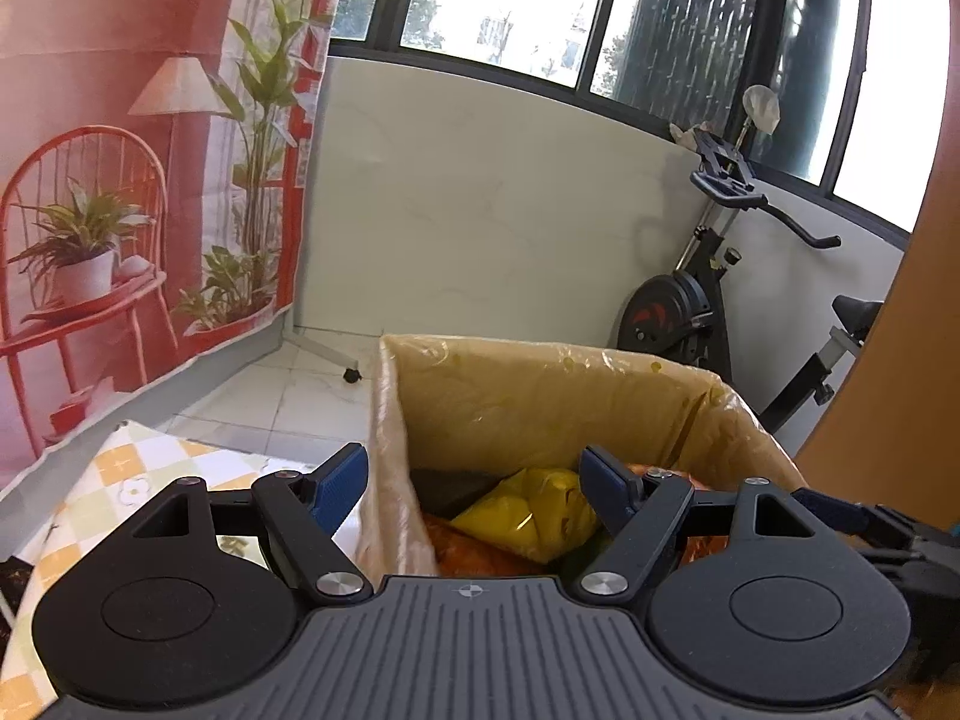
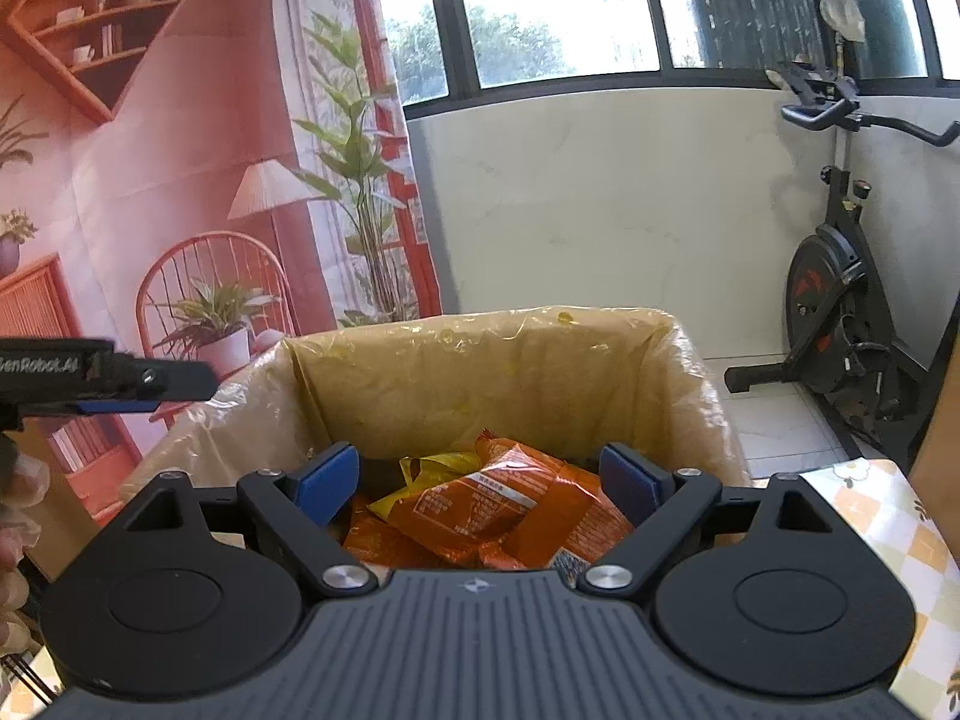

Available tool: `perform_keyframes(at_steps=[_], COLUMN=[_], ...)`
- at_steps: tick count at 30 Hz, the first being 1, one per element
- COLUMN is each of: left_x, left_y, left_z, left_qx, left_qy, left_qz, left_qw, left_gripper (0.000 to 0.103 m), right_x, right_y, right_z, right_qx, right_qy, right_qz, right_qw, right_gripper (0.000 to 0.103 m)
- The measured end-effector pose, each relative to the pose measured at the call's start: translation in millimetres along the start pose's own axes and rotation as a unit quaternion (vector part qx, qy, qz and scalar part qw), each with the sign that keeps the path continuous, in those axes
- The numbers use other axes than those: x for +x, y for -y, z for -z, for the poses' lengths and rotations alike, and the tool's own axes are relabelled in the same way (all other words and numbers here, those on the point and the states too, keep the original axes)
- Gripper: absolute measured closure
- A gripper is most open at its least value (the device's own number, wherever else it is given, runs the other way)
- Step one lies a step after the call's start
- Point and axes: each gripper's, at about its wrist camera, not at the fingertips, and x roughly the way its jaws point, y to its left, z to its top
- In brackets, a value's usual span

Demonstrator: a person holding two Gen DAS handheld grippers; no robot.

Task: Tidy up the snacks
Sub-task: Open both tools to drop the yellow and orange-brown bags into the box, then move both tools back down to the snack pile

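A cardboard box [image 1: 540,396] lined with clear plastic holds snack packets. In the left wrist view a yellow packet [image 1: 534,510] lies on orange ones inside it. My left gripper [image 1: 474,489] is open and empty, over the box's left wall. In the right wrist view the box [image 2: 492,372] holds several orange packets [image 2: 510,510] and a yellow one [image 2: 432,468]. My right gripper [image 2: 480,483] is open and empty, just above the packets at the box's near side. The left gripper [image 2: 114,381] shows at the left edge of that view.
A checked tablecloth [image 1: 138,468] covers the table under the box; it also shows in the right wrist view [image 2: 870,516]. An exercise bike [image 2: 840,300] stands at the back right on a tiled floor. A printed red backdrop [image 1: 120,180] hangs at the left.
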Motion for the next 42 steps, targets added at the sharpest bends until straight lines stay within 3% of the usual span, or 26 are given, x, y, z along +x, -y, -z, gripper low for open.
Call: perform_keyframes(at_steps=[10, 20, 31, 36, 42], left_x=[-53, -87, -80, -67, -56], left_y=[-7, -5, 8, 39, 59], left_z=[36, 100, 160, 193, 213], left_qx=[0.011, -0.003, -0.049, -0.037, -0.031], left_qy=[-0.018, -0.047, -0.104, -0.15, -0.187], left_qz=[0.002, 0.007, 0.038, 0.075, 0.102], left_qw=[0.9998, 0.9989, 0.9927, 0.9851, 0.9766], left_gripper=[0.023, 0.023, 0.023, 0.023, 0.023], right_x=[-61, -111, -132, -137, -148], right_y=[5, 11, 24, 34, 42], right_z=[21, 72, 119, 142, 163], right_qx=[0.019, 0.022, 0.026, 0.029, -0.009], right_qy=[0.005, -0.034, -0.081, -0.111, -0.138], right_qz=[-0.014, -0.023, -0.01, -0.011, -0.004], right_qw=[1.0, 0.999, 0.996, 0.993, 0.99], right_gripper=[0.013, 0.013, 0.013, 0.013, 0.014])
